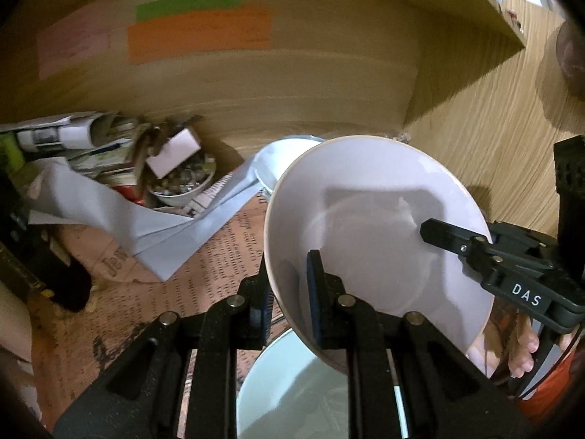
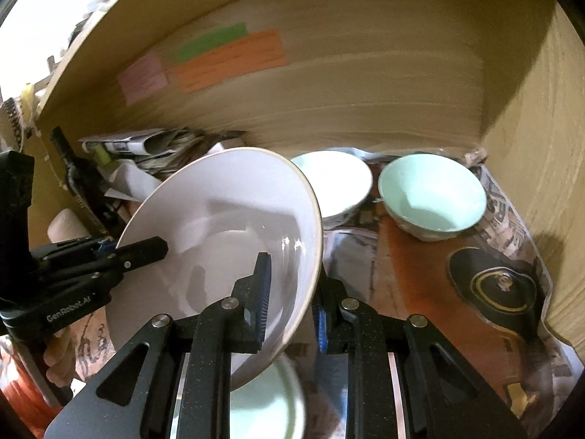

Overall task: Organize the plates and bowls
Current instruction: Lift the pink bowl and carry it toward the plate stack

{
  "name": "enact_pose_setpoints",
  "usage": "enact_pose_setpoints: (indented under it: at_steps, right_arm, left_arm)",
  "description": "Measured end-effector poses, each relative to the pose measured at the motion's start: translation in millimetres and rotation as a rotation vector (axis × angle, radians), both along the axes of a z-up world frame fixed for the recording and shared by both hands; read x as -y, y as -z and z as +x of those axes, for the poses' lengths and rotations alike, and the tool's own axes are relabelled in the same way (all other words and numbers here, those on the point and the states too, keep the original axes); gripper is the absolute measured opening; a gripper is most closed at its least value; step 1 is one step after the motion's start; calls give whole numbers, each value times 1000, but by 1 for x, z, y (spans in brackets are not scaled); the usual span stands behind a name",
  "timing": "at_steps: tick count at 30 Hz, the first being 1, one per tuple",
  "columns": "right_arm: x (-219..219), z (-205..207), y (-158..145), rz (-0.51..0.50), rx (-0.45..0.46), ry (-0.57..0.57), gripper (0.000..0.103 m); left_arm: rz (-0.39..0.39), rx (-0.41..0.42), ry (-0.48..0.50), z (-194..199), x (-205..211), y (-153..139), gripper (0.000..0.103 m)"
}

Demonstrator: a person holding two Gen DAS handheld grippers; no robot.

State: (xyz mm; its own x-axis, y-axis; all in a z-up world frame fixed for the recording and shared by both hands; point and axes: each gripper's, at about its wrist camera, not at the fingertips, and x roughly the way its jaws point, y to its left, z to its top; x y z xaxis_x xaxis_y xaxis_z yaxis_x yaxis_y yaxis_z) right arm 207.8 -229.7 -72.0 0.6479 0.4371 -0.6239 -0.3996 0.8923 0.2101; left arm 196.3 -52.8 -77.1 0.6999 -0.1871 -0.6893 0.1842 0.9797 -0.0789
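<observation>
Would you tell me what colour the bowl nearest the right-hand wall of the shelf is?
The bowl is pale mint green, best seen in the right wrist view.

A home, seen inside a wooden cupboard shelf (image 2: 365, 84) lined with old newspaper (image 1: 204, 256). Household bowls (image 2: 431, 197) sit there beside rolled papers (image 1: 73, 135) and a dish of coins (image 1: 182, 183).

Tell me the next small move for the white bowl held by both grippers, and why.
Probably carry the white bowl toward the two bowls at the back and level it. The left gripper and right gripper pinch opposite rims; it hangs tilted above a pale green dish.
</observation>
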Motion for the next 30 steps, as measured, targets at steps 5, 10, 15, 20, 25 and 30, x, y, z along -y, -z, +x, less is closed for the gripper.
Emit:
enact_pose_setpoints:
  at_steps: [5, 10, 15, 20, 25, 30]
  right_arm:
    - [-21, -8, -4, -12, 10, -36, 19]
    - [-43, -15, -6, -20, 9, -78, 19]
    - [-68, -23, -3, -27, -3, -131, 19]
    - [-93, -33, 2, -34, -19, -187, 19]
    - [-114, -38, 9, -44, -43, -234, 19]
    - [-135, -41, 20, -65, -81, -279, 19]
  left_arm:
    - [-13, 27, -29, -19, -18, -7, 16]
    - [-28, 40, -65, -39, -43, -11, 16]
    - [-33, 48, -110, -62, -68, -13, 16]
    - [-37, 47, -159, -79, -95, -10, 16]
    - [-36, 38, -203, -97, -117, -5, 16]
    - [-34, 20, -244, -112, -134, 0, 16]
